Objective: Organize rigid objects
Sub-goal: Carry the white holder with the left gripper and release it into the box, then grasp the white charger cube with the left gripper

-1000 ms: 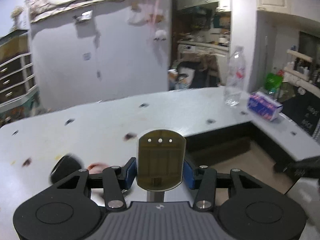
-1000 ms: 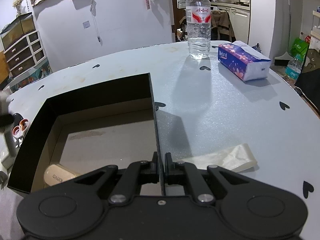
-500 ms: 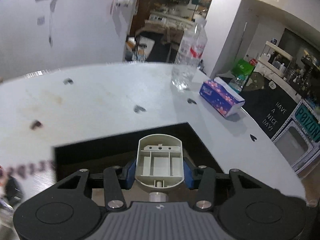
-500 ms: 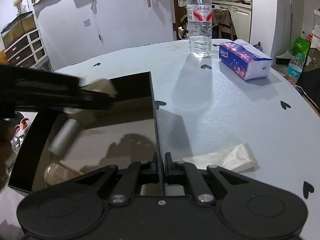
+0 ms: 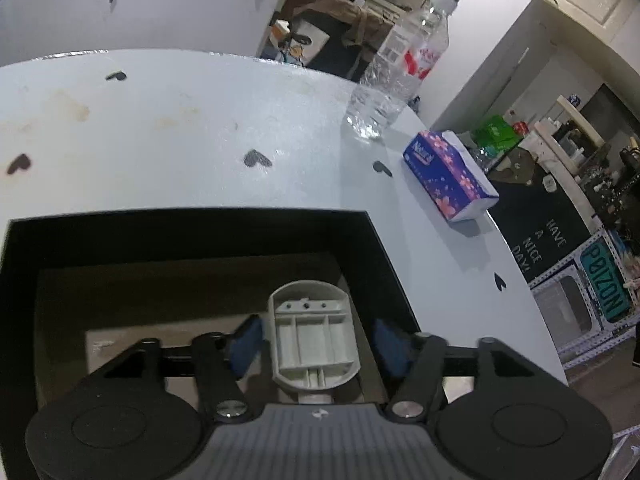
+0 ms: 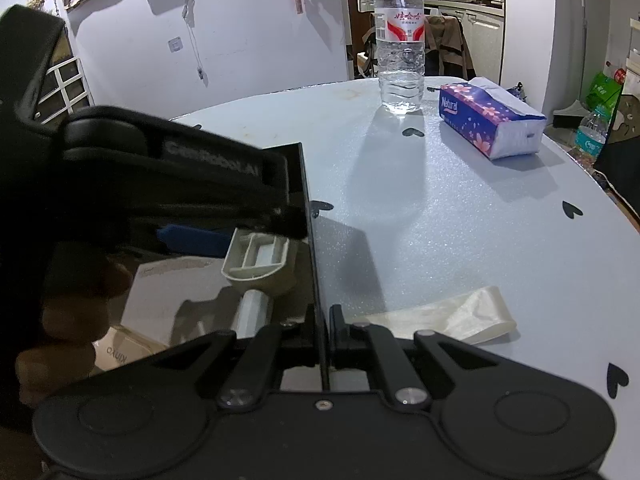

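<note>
Beneath both grippers spreads the pale counter point(image 6: 420, 208), and on it sits the black box point(image 5: 200, 232), its open top under the left gripper point(image 5: 316, 340). That gripper's jaws have just been opening: half a second ago its blue pads point(image 5: 246, 342) clamped the grey brush head point(image 5: 314, 340), and now they stand off it on both sides, so the grip is released. The head sits between them, low inside the box by its right wall, with its handle point(image 6: 252, 308) trailing back toward the gripper. This looks like the drop itself, one more rigid piece going in; whether it rests on the box floor yet I cannot tell.

The right gripper point(image 6: 324, 328) is clenched on the thin right wall of the box, steadying it, with a pad either side of the edge.

Room is tight on the right: the brush head lies just beside that wall. Leftward the box floor is open, bar a tan item point(image 6: 120, 354) near the closer corner. Ahead of the right gripper, a plastic strip point(image 6: 452, 316) lies near; the bottle point(image 6: 400, 56) and tissue pack point(image 6: 490, 124) stand well apart.
</note>
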